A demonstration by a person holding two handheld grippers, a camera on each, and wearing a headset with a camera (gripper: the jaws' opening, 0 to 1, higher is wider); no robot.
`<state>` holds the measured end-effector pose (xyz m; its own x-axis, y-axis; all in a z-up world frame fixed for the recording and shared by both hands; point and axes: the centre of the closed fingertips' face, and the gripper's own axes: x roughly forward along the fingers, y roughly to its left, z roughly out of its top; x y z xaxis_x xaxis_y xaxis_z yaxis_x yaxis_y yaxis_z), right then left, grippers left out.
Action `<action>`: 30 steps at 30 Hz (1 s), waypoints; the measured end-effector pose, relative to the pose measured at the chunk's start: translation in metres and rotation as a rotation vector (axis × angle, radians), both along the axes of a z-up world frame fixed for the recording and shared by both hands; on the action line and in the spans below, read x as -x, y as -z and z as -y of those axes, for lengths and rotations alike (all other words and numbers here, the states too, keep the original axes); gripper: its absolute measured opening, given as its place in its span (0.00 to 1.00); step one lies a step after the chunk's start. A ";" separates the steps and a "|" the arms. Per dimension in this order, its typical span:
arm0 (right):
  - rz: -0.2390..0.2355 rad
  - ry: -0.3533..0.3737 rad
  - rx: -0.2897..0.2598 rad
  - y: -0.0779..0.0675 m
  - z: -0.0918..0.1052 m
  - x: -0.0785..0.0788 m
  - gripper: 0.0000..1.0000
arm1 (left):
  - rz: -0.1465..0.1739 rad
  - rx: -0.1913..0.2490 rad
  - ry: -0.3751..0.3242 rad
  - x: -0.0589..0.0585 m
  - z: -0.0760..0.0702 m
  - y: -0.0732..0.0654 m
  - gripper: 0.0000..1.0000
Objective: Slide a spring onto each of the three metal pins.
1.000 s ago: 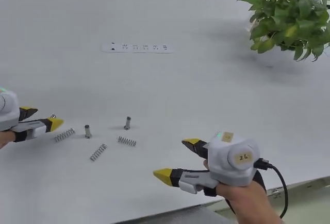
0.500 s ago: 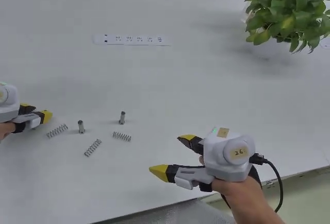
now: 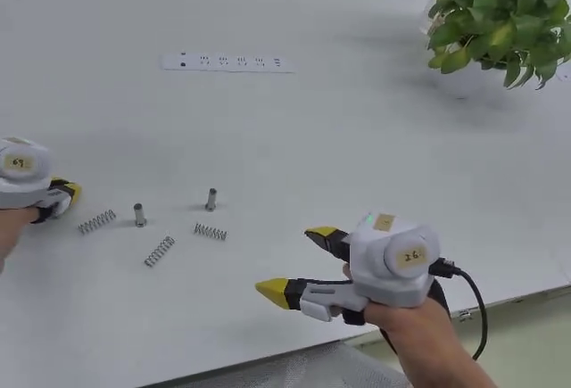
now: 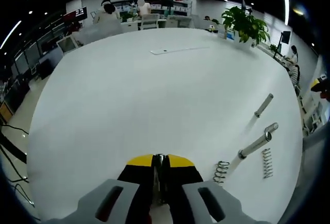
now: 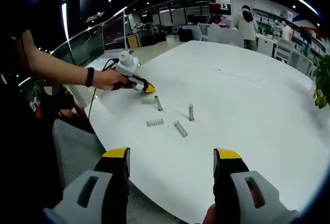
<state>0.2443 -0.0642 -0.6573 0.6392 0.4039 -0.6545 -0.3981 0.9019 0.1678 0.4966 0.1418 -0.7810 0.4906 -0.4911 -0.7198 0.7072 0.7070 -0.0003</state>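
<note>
Two short metal pins stand upright on the white table. Three springs lie flat around them: one to the left, one in front, one nearer the right pin. My left gripper is at the far left, a little left of the left spring; its jaws are shut on a thin metal pin. The right gripper hovers open and empty near the front edge, right of the springs. In the right gripper view the pins lie ahead of the open jaws.
A white power strip lies at the back of the table. A potted plant stands at the back right. The table's front edge runs just below the right gripper. People sit far off in the room.
The left gripper has drawn back to the left, a little farther from the left spring. The right gripper stays open in nearly the same place. The camera shifted slightly.
</note>
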 end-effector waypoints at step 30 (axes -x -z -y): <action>0.016 -0.016 0.016 0.002 -0.007 0.004 0.64 | 0.025 0.063 -0.046 0.021 -0.016 -0.042 0.00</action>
